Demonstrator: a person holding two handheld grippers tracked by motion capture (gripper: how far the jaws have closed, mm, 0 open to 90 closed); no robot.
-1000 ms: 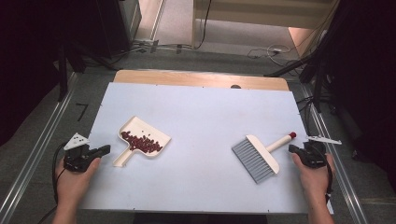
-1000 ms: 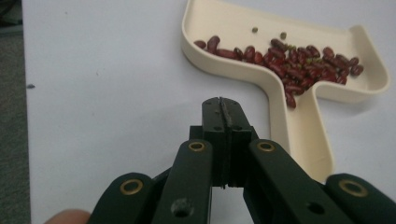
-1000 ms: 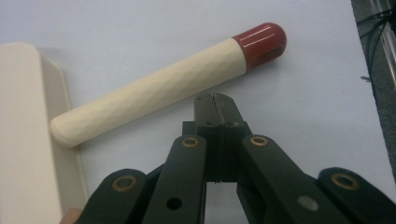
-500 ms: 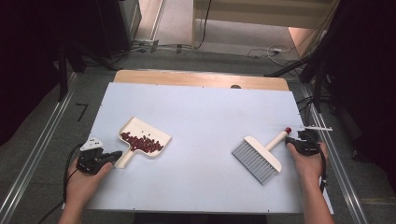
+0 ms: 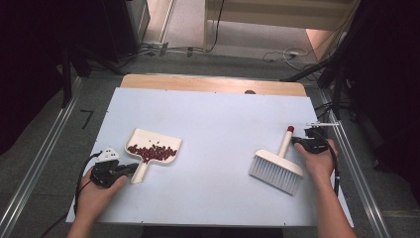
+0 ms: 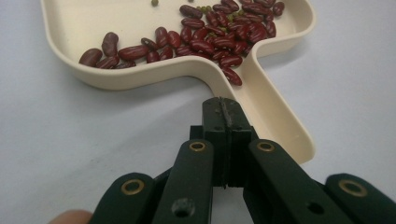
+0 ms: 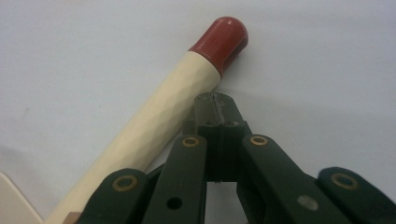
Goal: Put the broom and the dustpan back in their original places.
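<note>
Cream dustpan lies flat on the table's left half, holding red beans, handle toward the near edge. Brush lies on the right half, cream handle with red tip pointing away.

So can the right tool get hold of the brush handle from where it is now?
Probably yes. The right tool sits right beside the brush handle near its red cap, with bare table around. But its jaws are shut, so they must open first.
</note>
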